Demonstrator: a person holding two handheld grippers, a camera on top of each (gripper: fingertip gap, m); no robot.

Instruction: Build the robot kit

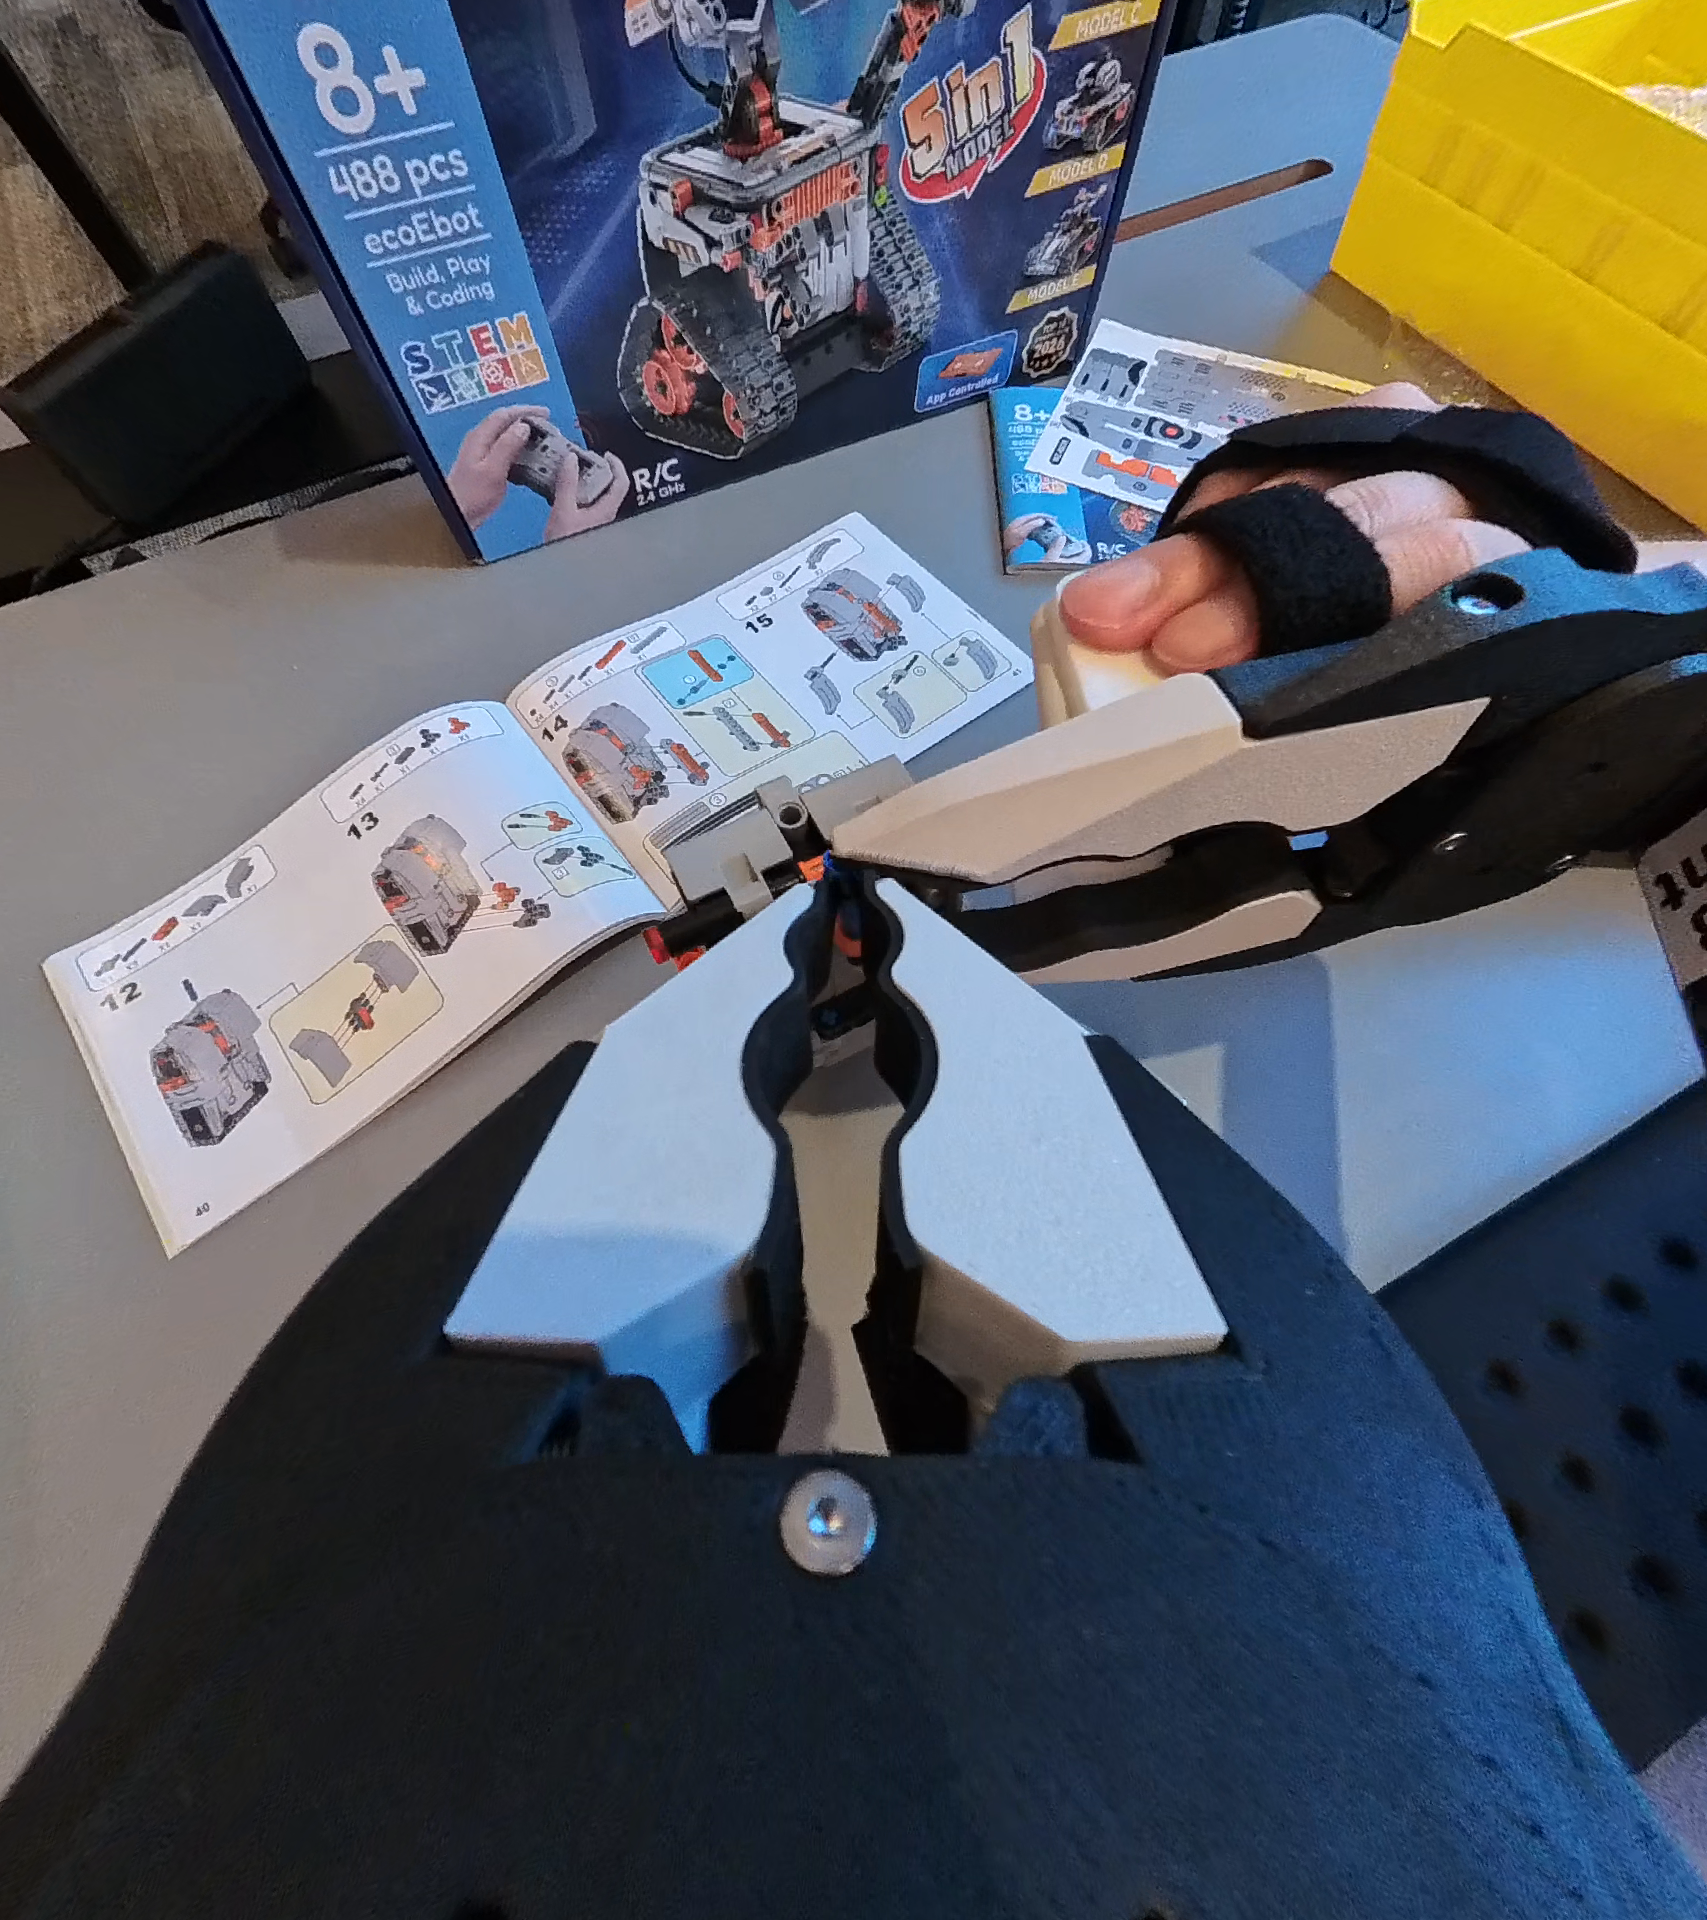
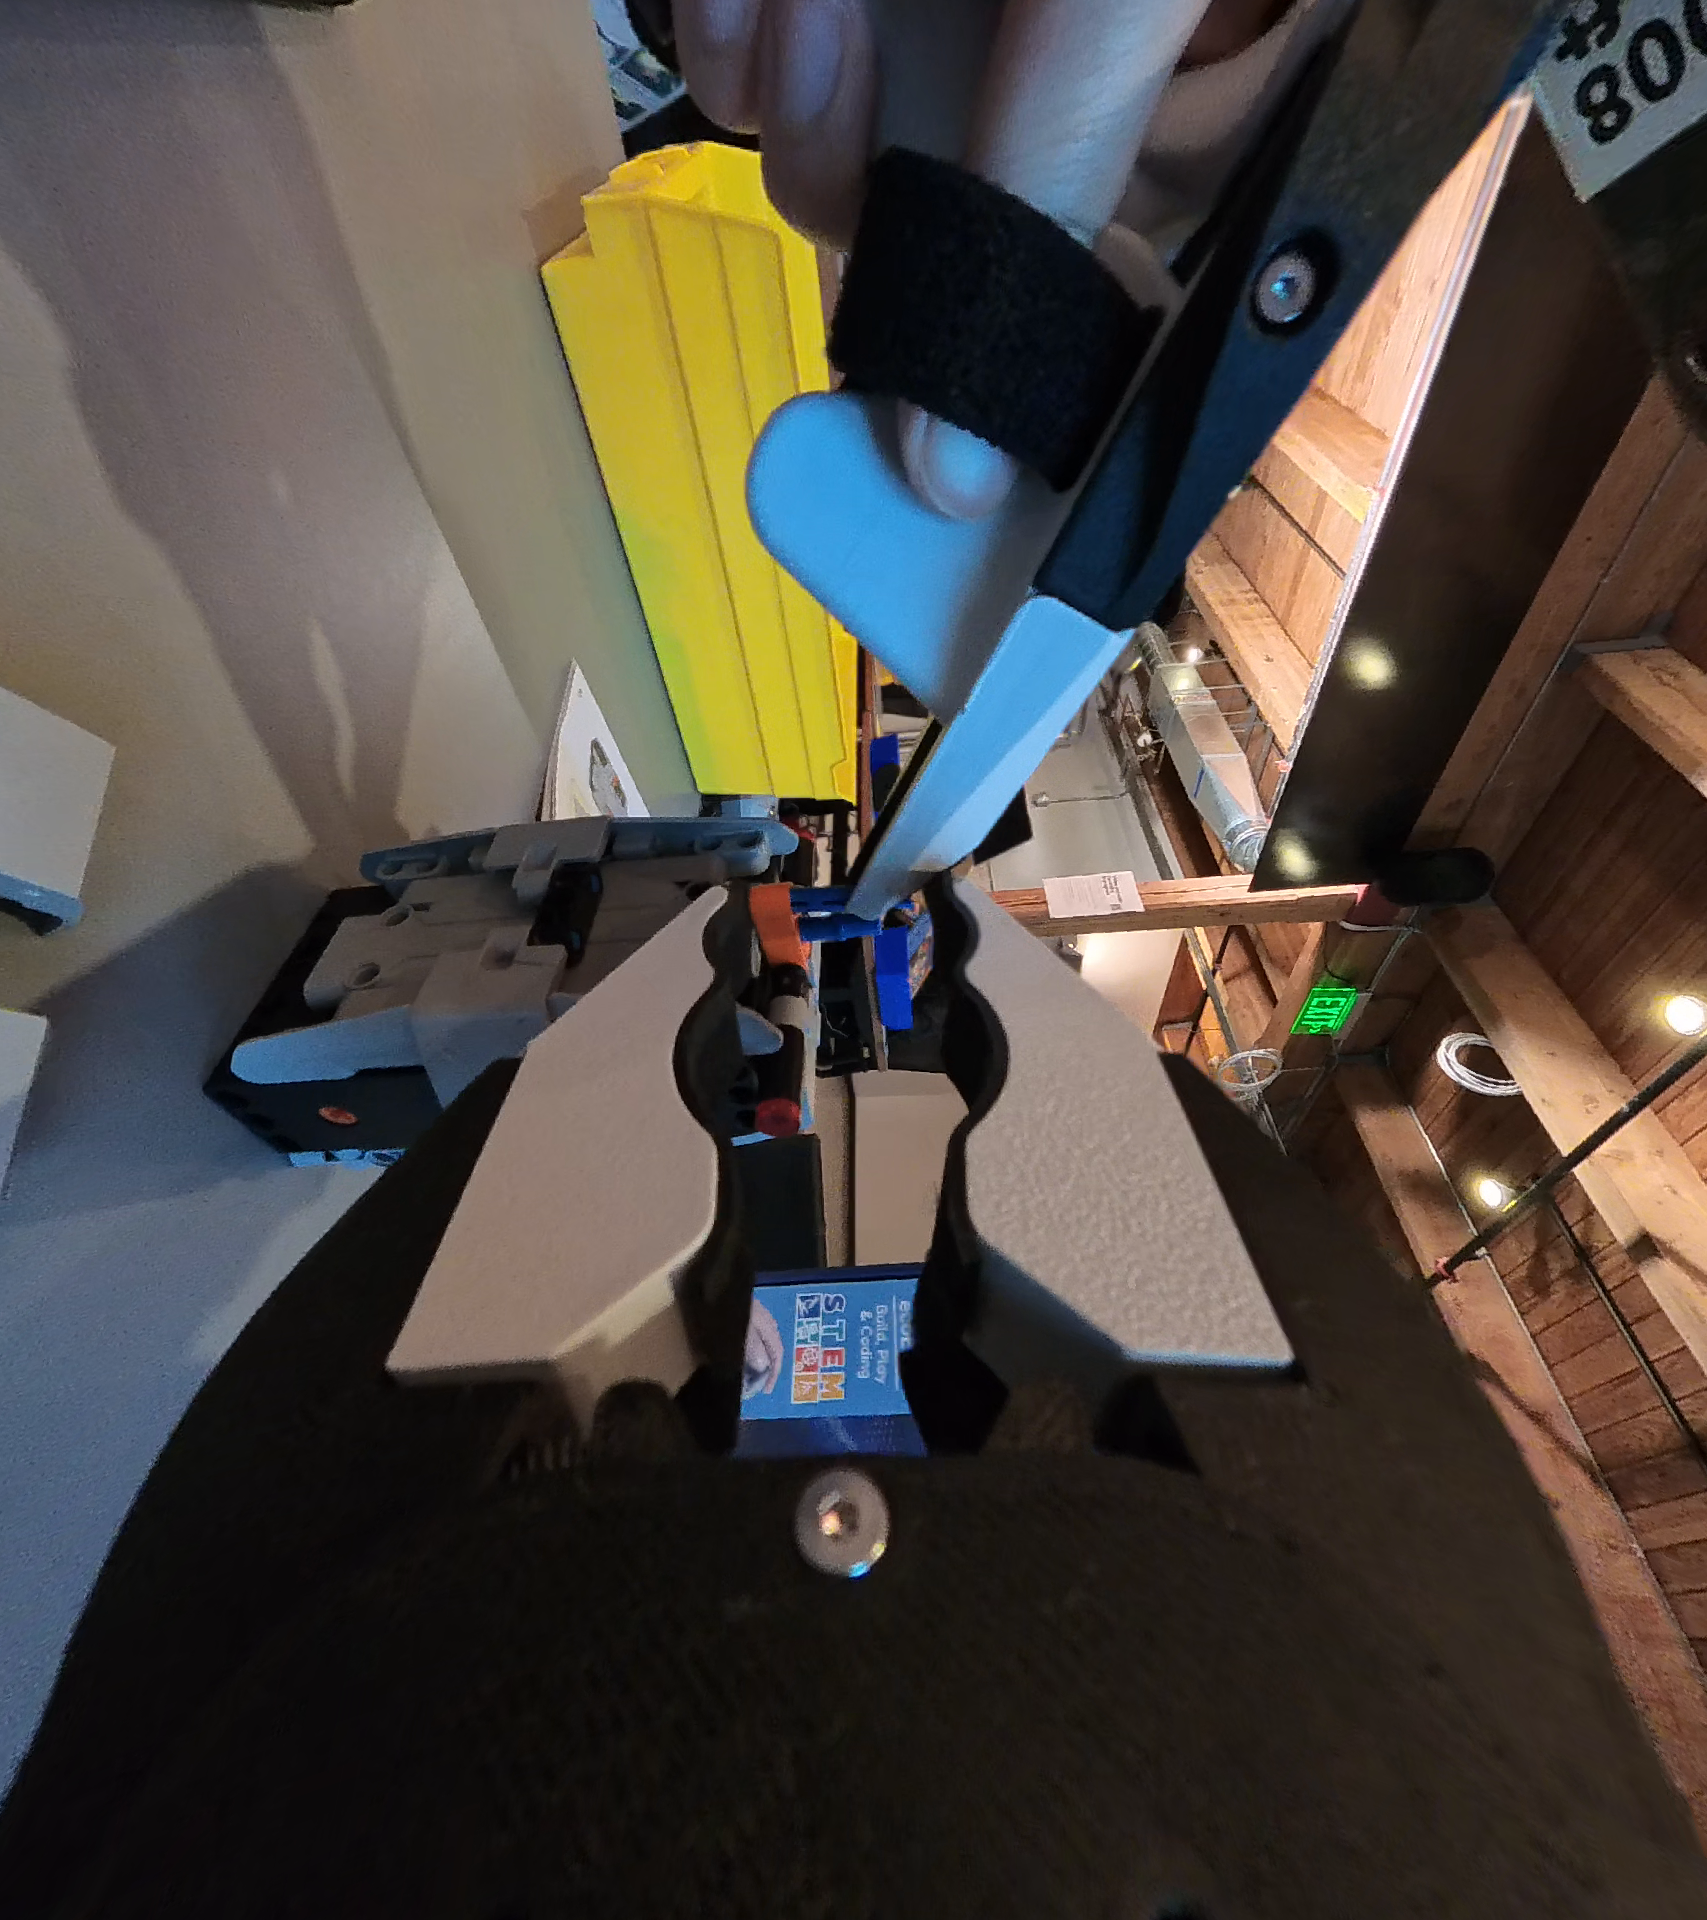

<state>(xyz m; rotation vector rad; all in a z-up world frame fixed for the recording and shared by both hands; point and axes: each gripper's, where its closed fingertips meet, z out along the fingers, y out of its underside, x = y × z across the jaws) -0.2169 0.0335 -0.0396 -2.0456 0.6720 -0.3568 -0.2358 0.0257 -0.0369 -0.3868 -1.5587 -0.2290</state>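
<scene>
A: left gripper [image 1: 841,920] state?

B: fingers nearly together, pinching a small blue pin [image 2: 821,914] right at the tips. In the right wrist view it comes in from above, edge-on, tip on that pin

A: right gripper [image 2: 833,904]?

B: fingers part way apart, straddling the pin end of the brick model [image 1: 745,862]. An orange piece is against one finger and a blue piece is close to the other. Can't tell if it's actually clamping or just around them

A: where's the model?

B: grey and black block on the table [image 1: 205,675], at the near edge of the open instruction booklet [image 1: 475,862]. It's just beyond the left fingertips, a bit to their left. From the right gripper the bulk of it lies off to one side, and only the orange and blue bits sit between the fingers

A: pin axis?

B: looks like it runs across the right gripper's gap, finger to finger. The left tips meet it crosswise from above

A: which is nearer?

B: both tips meet at the same spot, about touching each other. Left is the one on the pin

A: rest?

B: hand [image 1: 1348,551] in a black strap on the right gripper, toy box [image 1: 683,229] standing behind the booklet, second booklet [image 1: 1046,499] with a sticker sheet beside the box, yellow bin [image 1: 1576,208] at far right
</scene>
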